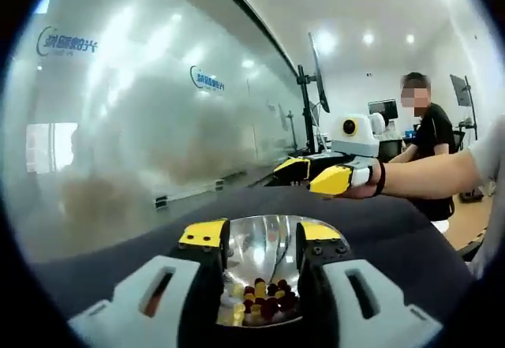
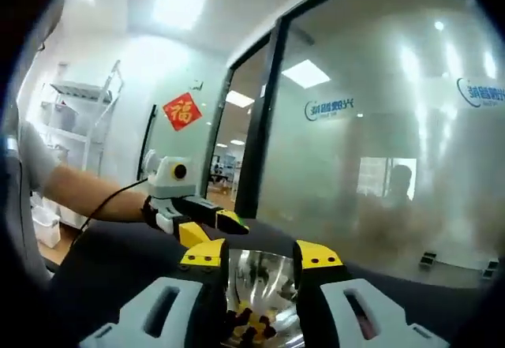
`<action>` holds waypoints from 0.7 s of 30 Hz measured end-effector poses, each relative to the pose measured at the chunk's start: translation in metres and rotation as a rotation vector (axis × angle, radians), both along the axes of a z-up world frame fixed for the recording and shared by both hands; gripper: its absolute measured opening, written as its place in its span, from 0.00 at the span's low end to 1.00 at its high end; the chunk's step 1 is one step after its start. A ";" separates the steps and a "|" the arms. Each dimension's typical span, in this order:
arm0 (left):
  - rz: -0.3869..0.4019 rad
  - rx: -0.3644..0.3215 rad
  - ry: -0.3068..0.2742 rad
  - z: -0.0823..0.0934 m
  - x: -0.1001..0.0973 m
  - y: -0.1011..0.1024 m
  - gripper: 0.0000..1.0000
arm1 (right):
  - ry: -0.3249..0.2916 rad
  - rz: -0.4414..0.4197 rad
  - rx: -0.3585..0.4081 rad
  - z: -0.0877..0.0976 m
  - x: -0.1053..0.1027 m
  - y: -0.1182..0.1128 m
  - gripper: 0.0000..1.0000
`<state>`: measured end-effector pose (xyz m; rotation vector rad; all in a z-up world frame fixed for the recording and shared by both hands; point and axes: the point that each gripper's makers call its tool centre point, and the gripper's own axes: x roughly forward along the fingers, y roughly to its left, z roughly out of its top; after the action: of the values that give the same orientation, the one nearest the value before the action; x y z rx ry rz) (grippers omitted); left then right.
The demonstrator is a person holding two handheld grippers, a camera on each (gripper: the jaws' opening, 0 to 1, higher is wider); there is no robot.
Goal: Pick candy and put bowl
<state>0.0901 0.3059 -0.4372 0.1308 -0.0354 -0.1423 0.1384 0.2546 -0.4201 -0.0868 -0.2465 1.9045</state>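
A frosted glass wall (image 1: 158, 103) with blue logos runs along the far side of a dark table (image 1: 379, 230). On that table sits a shiny metal bowl (image 1: 264, 257), the landmark here, holding a heap of small red and yellow candy (image 1: 264, 299).

In the left gripper view, the left gripper (image 1: 260, 241) hangs just above the bowl's near rim, its yellow-tipped jaws spread apart with the candy visible between them and nothing held. Beyond the bowl, the right gripper (image 1: 316, 174) hovers over the table's far edge on a person's bare forearm; I cannot tell from there how its jaws stand. Another person in a black shirt (image 1: 432, 139) stands behind the bowl, near monitors.

In the right gripper view, the right gripper (image 2: 260, 257) is likewise above the bowl (image 2: 264, 281), jaws apart and empty, candy (image 2: 252, 328) below.
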 end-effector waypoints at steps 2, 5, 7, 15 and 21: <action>-0.034 0.024 0.011 -0.004 -0.011 -0.013 0.27 | -0.020 0.044 -0.012 -0.007 -0.011 -0.016 0.28; -0.148 0.035 0.024 -0.024 -0.048 -0.052 0.26 | -0.038 0.136 -0.050 -0.031 -0.028 -0.052 0.28; -0.244 0.058 0.107 -0.059 -0.079 -0.079 0.25 | -0.059 0.229 -0.133 -0.065 -0.041 -0.085 0.28; -0.288 0.100 0.303 -0.138 -0.091 -0.108 0.21 | -0.111 0.320 -0.371 -0.157 -0.072 -0.111 0.21; -0.316 0.108 0.301 -0.139 -0.075 -0.116 0.15 | -0.143 0.383 -0.394 -0.163 -0.094 -0.093 0.20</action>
<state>0.0153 0.1902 -0.5766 0.2104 0.2528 -0.4789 0.0439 0.1620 -0.5833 -0.4707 0.0243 2.3112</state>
